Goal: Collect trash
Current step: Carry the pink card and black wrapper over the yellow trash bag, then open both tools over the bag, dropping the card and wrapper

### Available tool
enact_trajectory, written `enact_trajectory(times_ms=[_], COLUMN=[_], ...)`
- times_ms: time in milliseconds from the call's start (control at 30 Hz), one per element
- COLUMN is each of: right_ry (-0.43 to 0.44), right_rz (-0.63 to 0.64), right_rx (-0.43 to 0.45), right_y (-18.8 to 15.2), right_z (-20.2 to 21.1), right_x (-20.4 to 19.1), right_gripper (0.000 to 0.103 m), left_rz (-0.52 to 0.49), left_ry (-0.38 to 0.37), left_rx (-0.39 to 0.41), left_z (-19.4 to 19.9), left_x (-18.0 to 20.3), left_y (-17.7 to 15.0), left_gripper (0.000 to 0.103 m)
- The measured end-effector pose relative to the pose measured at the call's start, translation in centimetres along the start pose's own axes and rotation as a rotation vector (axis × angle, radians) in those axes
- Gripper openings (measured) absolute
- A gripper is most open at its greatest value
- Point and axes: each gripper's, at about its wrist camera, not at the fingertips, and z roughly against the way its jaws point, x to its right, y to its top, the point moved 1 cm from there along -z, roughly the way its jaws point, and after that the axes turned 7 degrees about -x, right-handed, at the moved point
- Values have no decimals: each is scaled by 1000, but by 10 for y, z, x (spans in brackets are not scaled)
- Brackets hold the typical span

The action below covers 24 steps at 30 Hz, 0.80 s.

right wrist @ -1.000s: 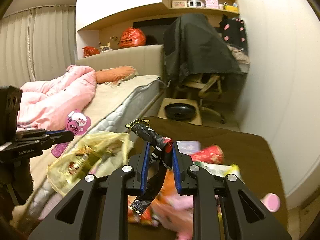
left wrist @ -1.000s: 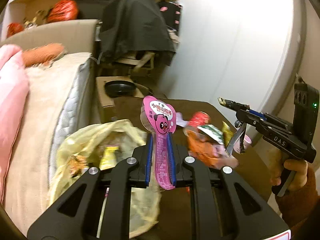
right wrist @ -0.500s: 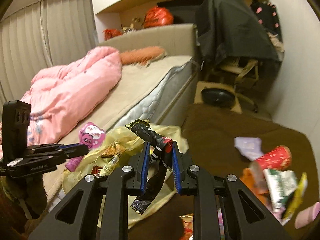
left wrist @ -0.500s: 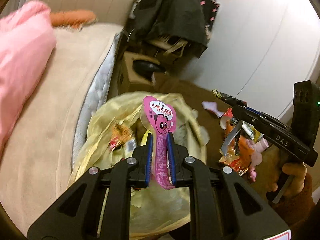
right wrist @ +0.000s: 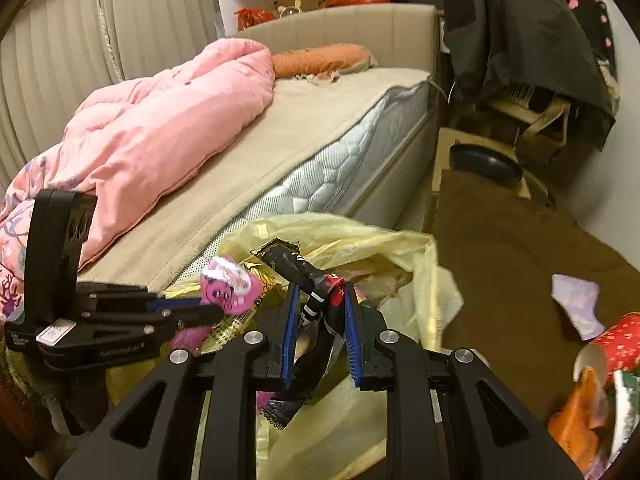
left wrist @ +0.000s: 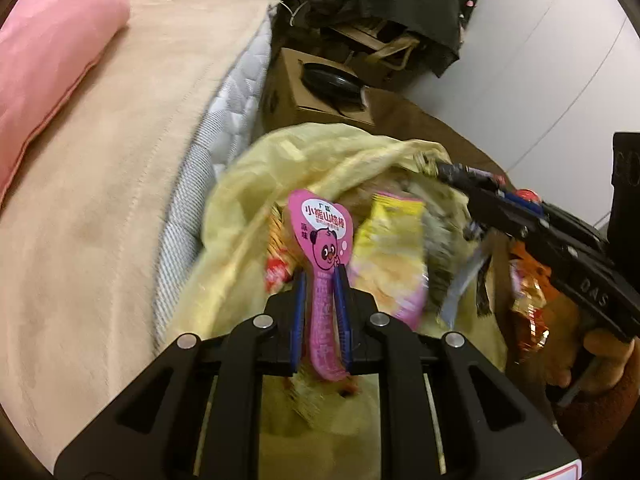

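A home bedroom: a bed [right wrist: 328, 148] with a pink duvet [right wrist: 160, 128] and an orange pillow [right wrist: 320, 60], curtains [right wrist: 80, 28], and a clothes-draped chair [right wrist: 532, 40] beside it.

The crumpled yellow plastic bag [right wrist: 404, 248] gapes open below both grippers, its mouth already crowded with wrappers. The left gripper [left wrist: 320, 280] and right gripper [right wrist: 320, 300] hang close together over it, each blocking the other's side. The beige mattress edge [right wrist: 340, 172] walls the bag's far side. The brown tabletop [right wrist: 520, 248] beyond the bag lies bare up to scattered litter [right wrist: 600, 380] at its right edge.
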Motion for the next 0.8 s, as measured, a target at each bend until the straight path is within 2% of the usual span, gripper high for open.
enact_trajectory(times_ms=[133, 433, 500, 533, 567, 667, 800], right_ry=[7, 24, 33, 35, 36, 33, 12], right_rz=[-12, -35, -43, -46, -48, -29, -25], right_rx=[-16, -25, -29, -31, -33, -33, -15], right_y=[-1, -8, -7, -8, -8, -8, -9], right_z=[-10, -14, -15, -14, -14, -11, 0], right_x=[3, 10, 10, 10, 9, 5, 1], right_gripper=[20, 21, 21, 22, 23, 40, 43], left_rz=[-13, -22, -15, -6, 0, 15, 32], left_ry=[16, -30, -33, -41, -46, -49, -27], left_rx=[-1, -6, -1, 4, 7, 35, 81], left_z=[-4, -1, 1, 4, 5, 17, 37], left_x=[-3, -2, -4, -5, -7, -8, -8], left_y=[6, 1, -1, -1, 0, 1, 1], left_gripper=[14, 14, 28, 30, 33, 36, 39])
